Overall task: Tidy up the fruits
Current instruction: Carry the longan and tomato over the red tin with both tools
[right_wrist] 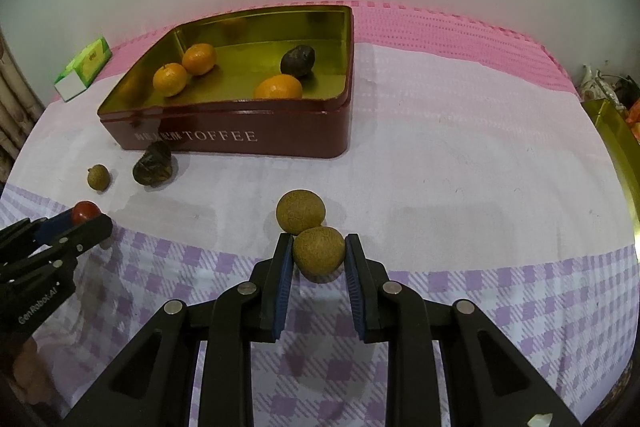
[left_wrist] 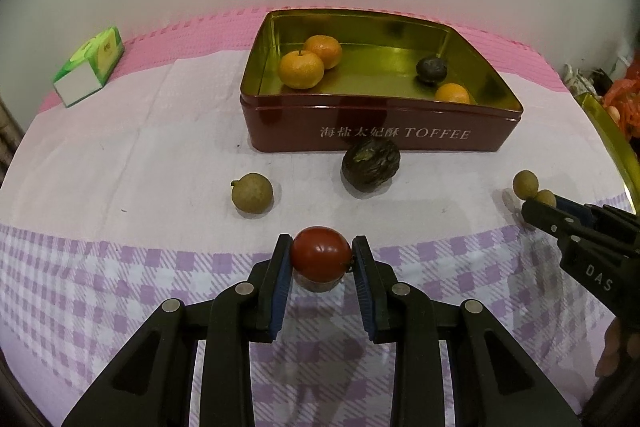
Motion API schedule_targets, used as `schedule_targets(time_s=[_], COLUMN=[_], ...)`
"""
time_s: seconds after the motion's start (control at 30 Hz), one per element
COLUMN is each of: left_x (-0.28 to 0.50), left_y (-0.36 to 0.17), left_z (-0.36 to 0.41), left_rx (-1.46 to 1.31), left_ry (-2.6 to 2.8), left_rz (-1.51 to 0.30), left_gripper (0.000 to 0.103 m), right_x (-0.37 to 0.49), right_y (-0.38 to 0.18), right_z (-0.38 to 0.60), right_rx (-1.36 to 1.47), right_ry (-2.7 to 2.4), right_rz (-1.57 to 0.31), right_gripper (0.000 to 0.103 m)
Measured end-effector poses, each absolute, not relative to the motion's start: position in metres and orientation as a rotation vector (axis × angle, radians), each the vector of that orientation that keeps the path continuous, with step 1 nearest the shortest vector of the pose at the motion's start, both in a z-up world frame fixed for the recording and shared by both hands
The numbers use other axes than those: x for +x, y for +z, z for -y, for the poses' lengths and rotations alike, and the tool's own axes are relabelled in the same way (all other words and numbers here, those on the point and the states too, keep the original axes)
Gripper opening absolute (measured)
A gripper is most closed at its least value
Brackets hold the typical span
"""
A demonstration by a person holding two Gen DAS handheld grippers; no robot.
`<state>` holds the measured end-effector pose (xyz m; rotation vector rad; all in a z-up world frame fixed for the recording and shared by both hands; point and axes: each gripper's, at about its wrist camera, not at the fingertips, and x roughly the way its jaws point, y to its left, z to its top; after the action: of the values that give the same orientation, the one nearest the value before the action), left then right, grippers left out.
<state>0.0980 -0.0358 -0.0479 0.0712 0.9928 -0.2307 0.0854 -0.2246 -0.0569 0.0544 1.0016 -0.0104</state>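
We keep the left gripper point(left_wrist: 321, 255) clamped on the small round red tomato point(left_wrist: 320, 253) and the right gripper point(right_wrist: 318, 254) on the rough tan longan point(right_wrist: 318, 254), lifting both gently toward the dark-red toffee tin point(left_wrist: 360, 131) without squeezing harder.

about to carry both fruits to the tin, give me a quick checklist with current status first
1. Left tool shut on tomato: ok.
2. Right tool shut on longan: ok.
3. Held longan apart from second longan: not ok, they look touching.
4. Free floor in tin: ok, bare space in the middle between the oranges.
5. Path to tin clear: not ok, dark fruit sits before its front wall.
6. Tomato off the cloth: cannot tell.
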Motion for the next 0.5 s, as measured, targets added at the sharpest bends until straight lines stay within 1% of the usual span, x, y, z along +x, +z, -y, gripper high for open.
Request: schedule_targets(time_s=[0.5], left_x=[0.107], left_y=[-0.031], left_z=[0.037], left_rx=[0.044], left_ry=[-0.246], left_rz=[-0.961], left_gripper=[0.031], right_x=[0.082], right_y=[-0.039], right_z=[0.22], right_rx=[0.063], right_ry=[0.009], right_rz=[-0.967], right_gripper=[0.023])
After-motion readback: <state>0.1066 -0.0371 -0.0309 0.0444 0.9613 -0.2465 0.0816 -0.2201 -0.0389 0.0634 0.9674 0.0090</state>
